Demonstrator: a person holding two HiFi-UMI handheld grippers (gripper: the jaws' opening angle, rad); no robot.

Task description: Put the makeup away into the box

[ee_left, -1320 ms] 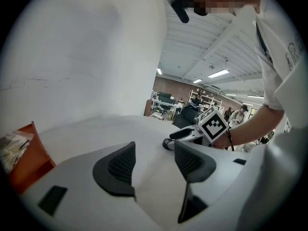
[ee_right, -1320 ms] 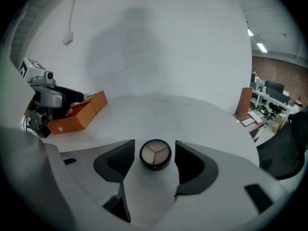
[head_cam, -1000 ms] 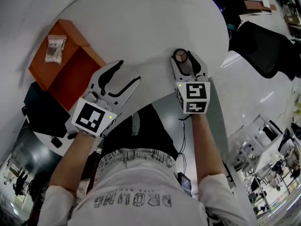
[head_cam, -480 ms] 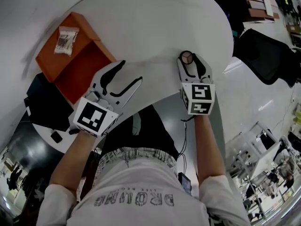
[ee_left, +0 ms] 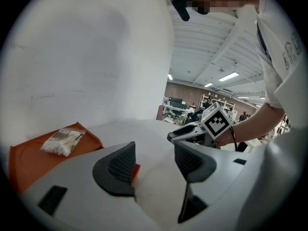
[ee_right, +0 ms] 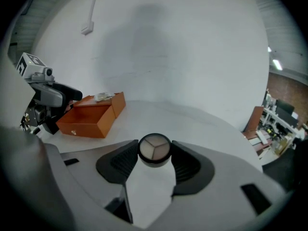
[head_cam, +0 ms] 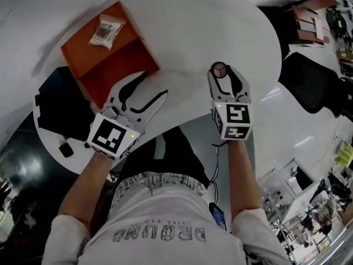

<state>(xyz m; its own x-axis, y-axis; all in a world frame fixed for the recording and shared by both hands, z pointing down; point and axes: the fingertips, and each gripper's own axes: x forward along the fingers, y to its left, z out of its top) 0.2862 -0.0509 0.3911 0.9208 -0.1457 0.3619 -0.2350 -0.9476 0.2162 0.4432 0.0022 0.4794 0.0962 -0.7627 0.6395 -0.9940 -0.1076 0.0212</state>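
A round makeup compact (ee_right: 154,148) with a three-part face sits clamped between the pads of my right gripper (ee_right: 154,154); in the head view that gripper (head_cam: 222,74) holds the compact (head_cam: 219,68) over the white table's near edge. The orange box (head_cam: 94,57) stands at the table's left with its drawer (head_cam: 118,65) pulled out toward me. On its top lies a small clear bag (head_cam: 106,29) of white pieces. My left gripper (head_cam: 150,87) hovers open just right of the drawer, nothing between its fingers (ee_left: 122,161). The box (ee_right: 91,114) lies left of the compact.
The round white table (head_cam: 182,26) ends right under both grippers. A black chair (head_cam: 314,70) stands off the right side, dark objects (head_cam: 55,112) sit below the left edge, and a white wall (ee_right: 159,47) rises behind the table.
Both grippers have risen and drawn nearer the orange box, the right one carrying the compact. The left gripper now sits by the open drawer, and the box appears further right in the head view.
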